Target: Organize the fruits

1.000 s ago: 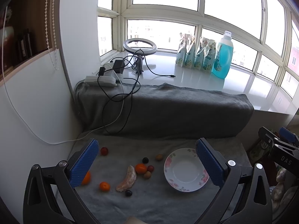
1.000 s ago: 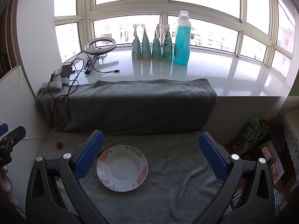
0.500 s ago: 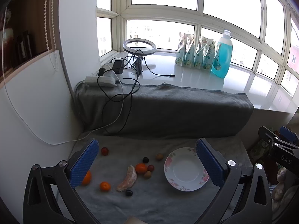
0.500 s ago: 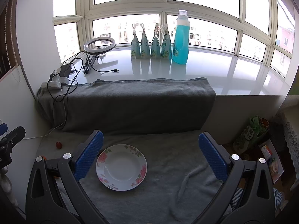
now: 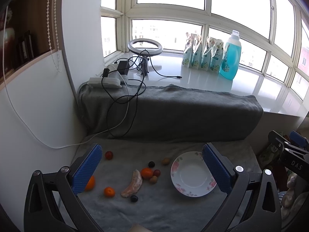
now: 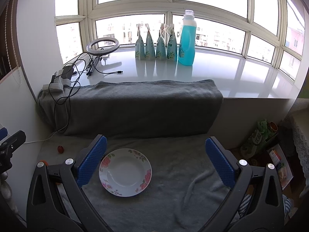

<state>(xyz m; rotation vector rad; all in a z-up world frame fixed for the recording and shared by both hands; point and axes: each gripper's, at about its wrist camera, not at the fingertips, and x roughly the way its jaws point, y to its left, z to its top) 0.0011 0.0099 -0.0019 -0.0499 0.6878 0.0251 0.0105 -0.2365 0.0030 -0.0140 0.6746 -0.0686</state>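
Both claws hang in the air side by side, tilted forward and down. The left claw (image 5: 151, 169) has its blue-padded fingers (image 5: 87, 169) spread wide with nothing between them. The right claw (image 6: 156, 161) is just as wide, its pads (image 6: 220, 162) bare and gripping nothing. From the left camera the right claw's black frame (image 5: 287, 152) shows off to that side
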